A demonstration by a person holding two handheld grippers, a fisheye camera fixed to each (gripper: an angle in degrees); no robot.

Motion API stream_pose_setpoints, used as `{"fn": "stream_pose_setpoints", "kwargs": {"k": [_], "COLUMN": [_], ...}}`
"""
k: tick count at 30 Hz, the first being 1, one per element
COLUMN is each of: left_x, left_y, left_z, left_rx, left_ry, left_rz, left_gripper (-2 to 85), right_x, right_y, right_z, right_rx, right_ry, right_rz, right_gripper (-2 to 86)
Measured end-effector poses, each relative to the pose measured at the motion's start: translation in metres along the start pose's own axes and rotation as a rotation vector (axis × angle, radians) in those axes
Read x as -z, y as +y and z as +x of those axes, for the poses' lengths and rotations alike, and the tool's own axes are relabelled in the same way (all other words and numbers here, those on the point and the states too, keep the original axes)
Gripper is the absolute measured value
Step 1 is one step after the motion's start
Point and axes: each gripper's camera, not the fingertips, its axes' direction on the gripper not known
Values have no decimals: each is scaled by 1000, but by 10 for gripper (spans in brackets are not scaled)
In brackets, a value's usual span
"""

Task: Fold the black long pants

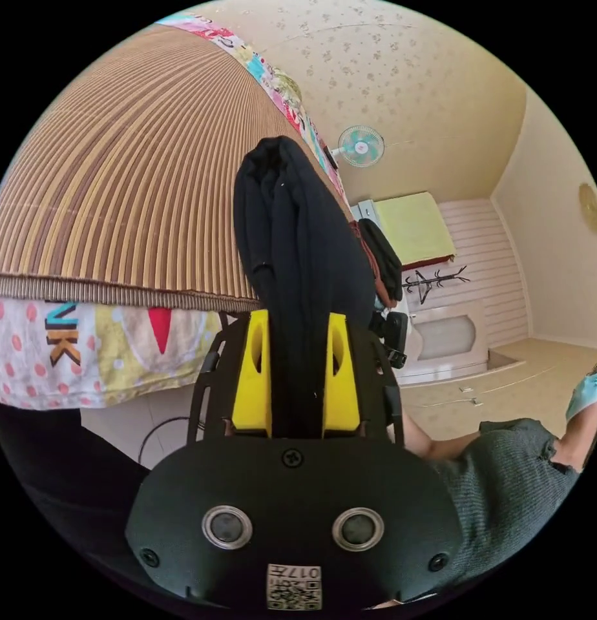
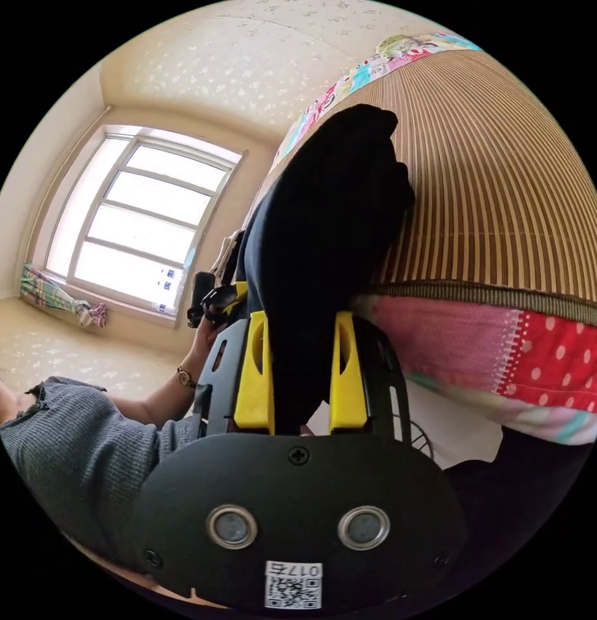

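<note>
The black long pants [image 1: 298, 245] are bunched into a thick fold that runs between the yellow jaws of my left gripper [image 1: 297, 336], which is shut on the cloth. In the right gripper view the same black pants [image 2: 331, 245] rise out of my right gripper [image 2: 300, 345], whose yellow jaws also press on the fabric. The left gripper [image 2: 218, 300] also appears in the right gripper view, held in a person's hand beside the pants. The cloth hangs over the edge of a striped bamboo mat [image 1: 130, 194] on a bed.
A patterned sheet [image 1: 104, 355] hangs below the mat's edge. A person in a grey knit top [image 2: 72, 445] stands close by. A wall fan [image 1: 361, 146], a coat rack [image 1: 434, 281] and a window [image 2: 137, 219] line the room.
</note>
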Motion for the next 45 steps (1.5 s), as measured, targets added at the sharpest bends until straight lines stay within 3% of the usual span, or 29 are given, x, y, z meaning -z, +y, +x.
{"fn": "stream_pose_setpoints", "kwargs": {"k": [5,10,16,19,24,26,28,30,36,39,42,45], "left_x": [0,-49,-159,-231,-376,-394,-389,-384,-281,-216,-156,-91], "left_y": [-20,-66,-139,-180,-205,-197,-193,-191,-137,-67,4,57], "left_z": [81,217,383,426,421,408,392,392,374,326,253,177], "left_rx": [-125,-396,-665,-606,-536,-548,-483,-499,-687,-739,-612,-280], "left_ry": [-44,-32,33,1,-261,-261,-163,-167,-110,-240,-390,-442], "left_rz": [-59,-63,-108,-152,-314,-232,-180,-203,-177,-182,-227,-245], "left_gripper": [111,112,122,125,135,140,146,149,106,94,55,16], "right_x": [47,135,306,374,406,369,366,370,358,332,284,224], "right_y": [0,8,-14,-45,-100,-108,-84,-76,-76,-36,18,42], "right_z": [-41,-57,-105,-109,-26,34,52,59,-1,-82,-129,-115], "right_rx": [54,100,207,121,-282,-353,-311,-320,-290,-147,56,82], "right_ry": [-98,-120,145,304,620,836,669,567,763,997,950,744], "right_rz": [122,299,584,587,477,379,567,600,604,788,925,821], "right_gripper": [109,106,119,127,126,115,112,110,65,26,13,7]}}
